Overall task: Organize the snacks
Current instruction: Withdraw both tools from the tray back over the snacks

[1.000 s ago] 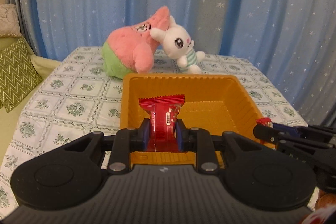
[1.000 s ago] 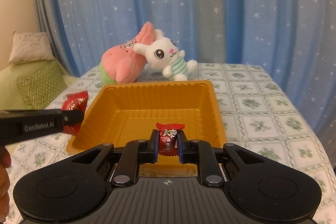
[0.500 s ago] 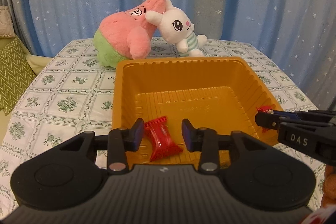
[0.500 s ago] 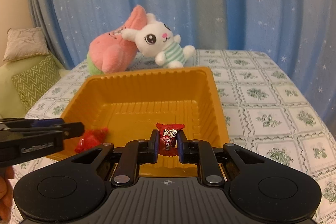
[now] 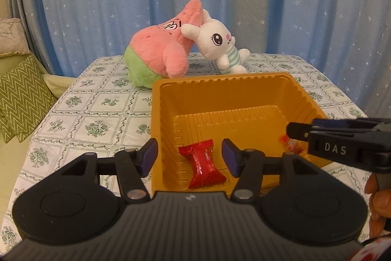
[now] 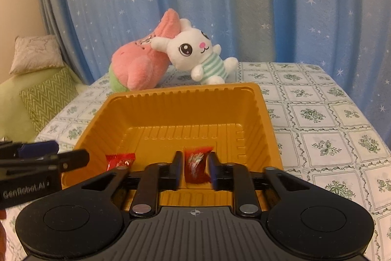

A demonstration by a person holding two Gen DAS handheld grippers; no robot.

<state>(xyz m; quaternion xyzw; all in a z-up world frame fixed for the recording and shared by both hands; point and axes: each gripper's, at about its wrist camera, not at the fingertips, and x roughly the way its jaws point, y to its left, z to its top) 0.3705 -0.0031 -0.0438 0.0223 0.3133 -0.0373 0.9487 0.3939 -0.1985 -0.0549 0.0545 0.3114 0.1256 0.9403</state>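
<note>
Both grippers have just been opening. The left gripper (image 5: 189,154), fingers spread, no longer pinches its red snack (image 5: 204,166), which now lies in the orange tray (image 5: 220,87) at 6 o'clock. The right gripper (image 6: 194,169) (fingers parted) has released the smaller candy (image 6: 196,164), lying between its fingers on the tray floor.

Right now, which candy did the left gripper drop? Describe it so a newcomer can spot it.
Find the orange tray in front of the plush toys on the tablecloth. On its floor at the near left lies the long red candy, flat between the left gripper's fingers, which have just been opening. The other candy, between the right gripper's fingers, is shorter and squarer.
</note>
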